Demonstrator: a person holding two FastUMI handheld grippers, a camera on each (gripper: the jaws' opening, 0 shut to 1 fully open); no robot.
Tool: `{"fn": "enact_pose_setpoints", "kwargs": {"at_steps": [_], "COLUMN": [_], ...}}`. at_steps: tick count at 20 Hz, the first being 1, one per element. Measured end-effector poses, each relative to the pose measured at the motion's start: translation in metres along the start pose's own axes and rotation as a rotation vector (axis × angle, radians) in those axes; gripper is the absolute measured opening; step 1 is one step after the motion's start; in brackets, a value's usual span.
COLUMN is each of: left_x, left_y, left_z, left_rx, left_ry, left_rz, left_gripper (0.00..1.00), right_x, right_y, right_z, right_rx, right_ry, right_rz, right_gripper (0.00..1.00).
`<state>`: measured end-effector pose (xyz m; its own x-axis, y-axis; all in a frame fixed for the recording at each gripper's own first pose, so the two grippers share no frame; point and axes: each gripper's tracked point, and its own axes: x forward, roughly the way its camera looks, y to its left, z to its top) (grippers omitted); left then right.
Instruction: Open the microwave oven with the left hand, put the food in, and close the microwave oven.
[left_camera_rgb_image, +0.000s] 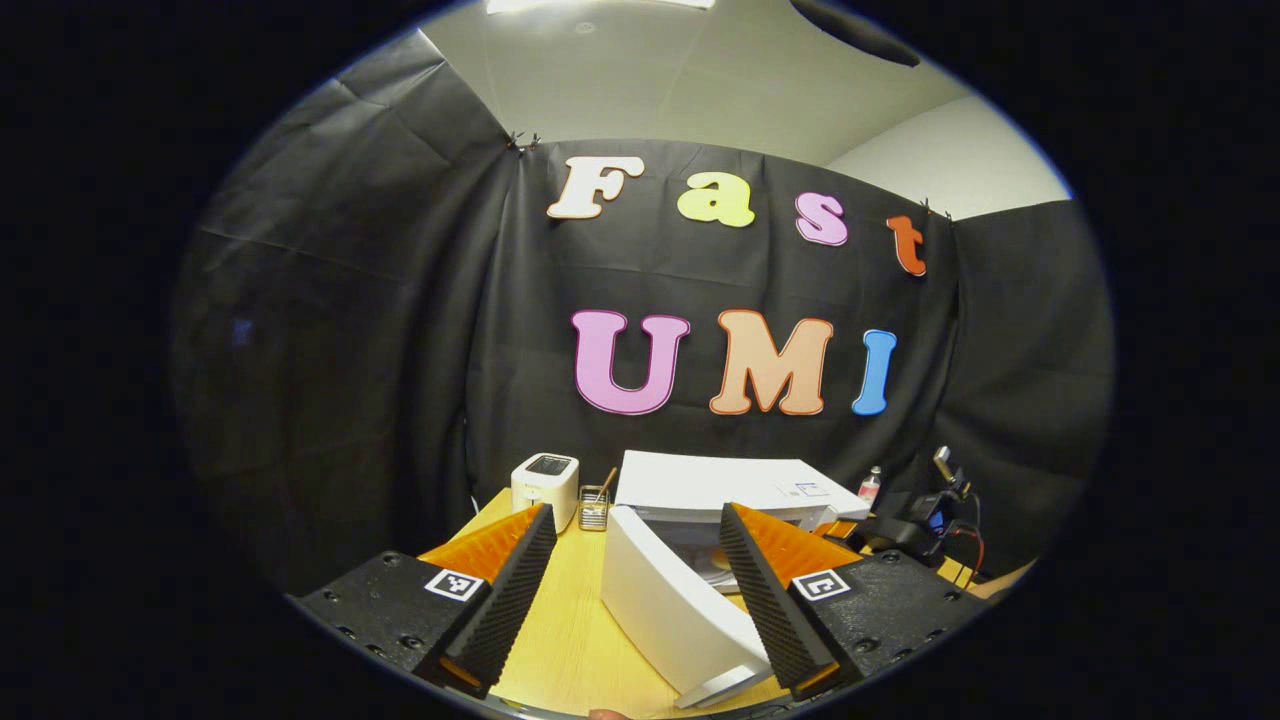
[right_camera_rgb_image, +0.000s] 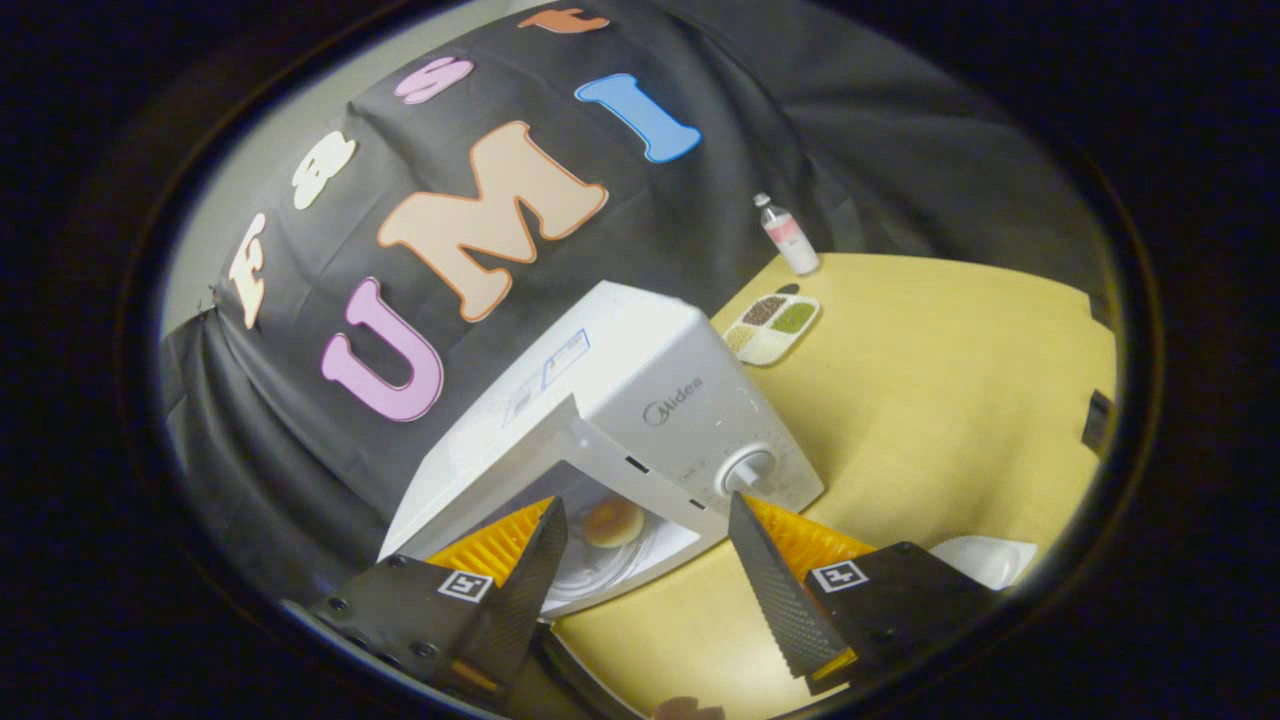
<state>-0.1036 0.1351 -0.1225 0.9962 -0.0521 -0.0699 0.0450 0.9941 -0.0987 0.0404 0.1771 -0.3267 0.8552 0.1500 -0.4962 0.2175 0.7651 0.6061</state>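
Both views face microwave (left_camera_rgb_image: 735, 490) front, near; right view tilted.

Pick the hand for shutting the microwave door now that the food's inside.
Left. Its tongs are open with the swung-out door right between them, edge within likely reach. The right tongs face the open cavity, where the food sits, beside the microwave dial, off the door.

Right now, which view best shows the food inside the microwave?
The right gripper view: it looks into the open microwave, and the round food sits on the plate inside. In the left gripper view the open door blocks most of the cavity; just a blurred sliver shows between door and claw.
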Motion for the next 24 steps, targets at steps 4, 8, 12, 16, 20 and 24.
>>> {"fn": "enact_pose_setpoints", "kwargs": {"at_steps": [4,8,12,16,20,24], "left_x": [0.000,-0.003,-0.004,-0.004,-0.016,-0.029], "left_y": [-0.010,-0.021,-0.029,-0.036,-0.034,-0.021], "left_z": [-0.012,-0.031,-0.048,-0.062,-0.078,-0.115], "left_rx": [0.008,0.015,0.017,0.024,0.030,0.031], "left_ry": [0.020,0.054,0.088,0.118,0.141,0.240], "left_rz": [-0.016,-0.038,-0.050,-0.065,-0.074,-0.046], "left_gripper": [0.96,0.94,0.94,0.96,0.96,0.96], "right_x": [-0.041,-0.083,-0.125,-0.166,-0.197,-0.212], "right_y": [-0.007,-0.013,-0.015,-0.009,-0.001,0.002], "right_z": [0.020,0.031,0.049,0.084,0.121,0.143], "right_rx": [-0.075,-0.149,-0.266,-0.396,-0.507,-0.514], "right_ry": [-0.009,-0.020,-0.067,-0.162,-0.264,-0.311], "right_rz": [0.025,0.054,0.090,0.126,0.149,0.157], "right_gripper": [0.90,0.90,0.90,0.99,0.99,0.91]}}
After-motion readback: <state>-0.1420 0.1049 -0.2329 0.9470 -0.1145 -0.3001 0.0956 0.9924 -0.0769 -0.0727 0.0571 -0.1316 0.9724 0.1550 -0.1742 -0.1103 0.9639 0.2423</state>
